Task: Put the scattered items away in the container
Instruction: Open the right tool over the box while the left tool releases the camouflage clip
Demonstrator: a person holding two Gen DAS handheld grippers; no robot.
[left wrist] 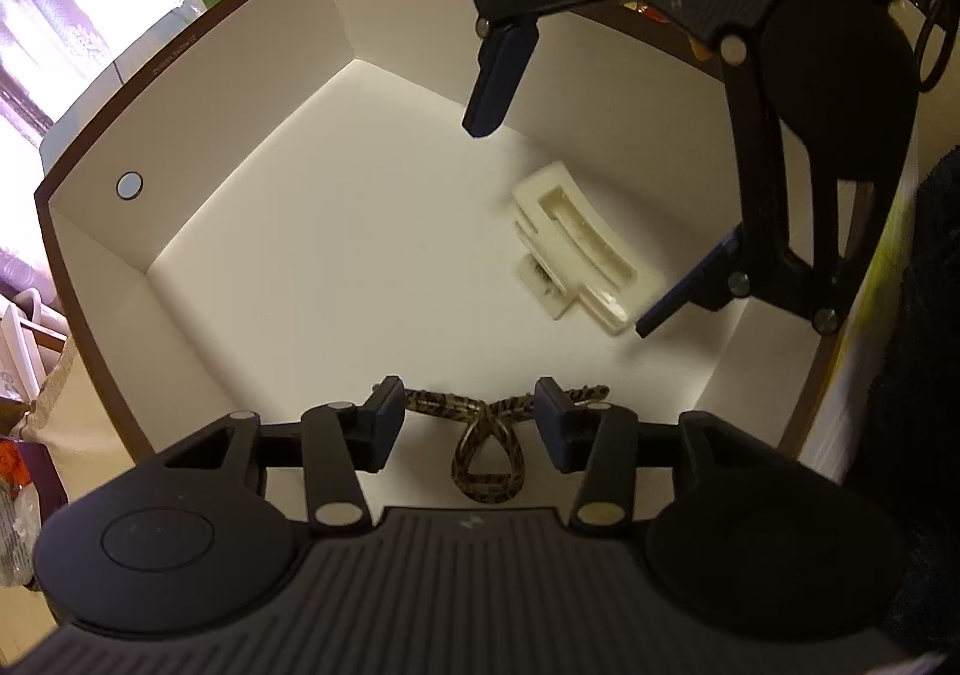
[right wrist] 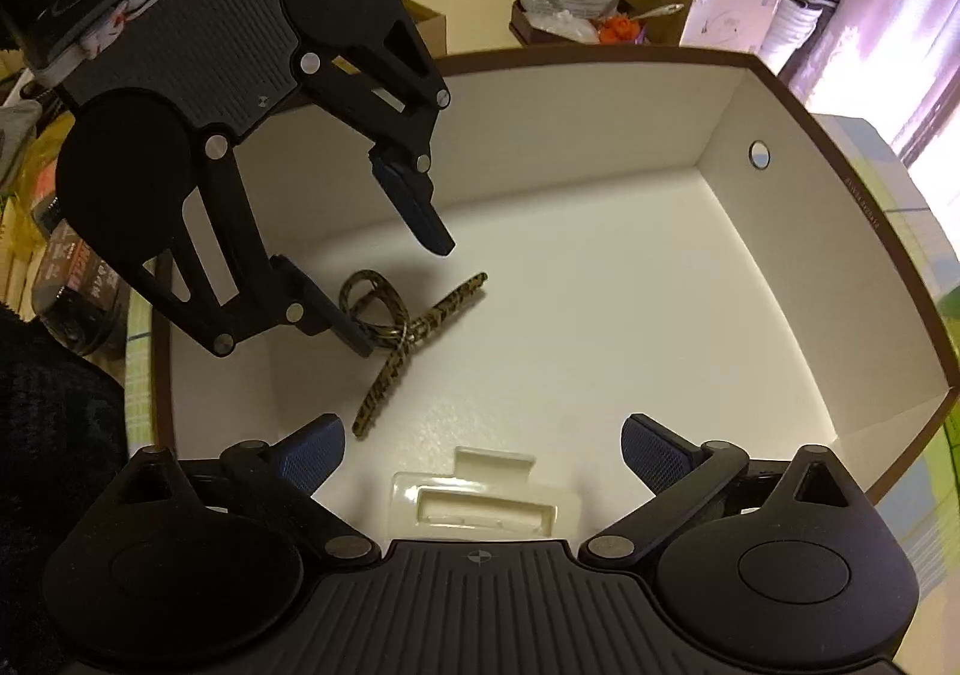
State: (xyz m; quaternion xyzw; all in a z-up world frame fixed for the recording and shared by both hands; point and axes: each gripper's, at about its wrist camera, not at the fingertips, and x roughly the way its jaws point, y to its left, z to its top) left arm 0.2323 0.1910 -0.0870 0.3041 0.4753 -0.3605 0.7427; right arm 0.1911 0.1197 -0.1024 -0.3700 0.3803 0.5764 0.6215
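Both grippers reach down into the white box (right wrist: 780, 279) with the brown rim. The left gripper (left wrist: 468, 426) has its fingers (left wrist: 384, 423) part open, one on each side of the leopard-print hair tie (left wrist: 486, 459), which lies flat on the box floor near the left wall in the right wrist view; no pad appears to press on it. The right gripper (right wrist: 483, 456) has its fingers (right wrist: 651, 453) spread wide over the cream hair clip (right wrist: 480, 501), which rests loose on the floor below them, not gripped. Both items look already delivered, so the risk lies in leaving. The tie's loop sits close against one left fingertip in the right wrist view; judged from that, a lift straight up could snag the band and drag it out over the rim. The two grippers are near each other inside the box, so a careless swing could knock them together. A low fingertip of the right gripper could also clip the hair clip and flip it against the wall.
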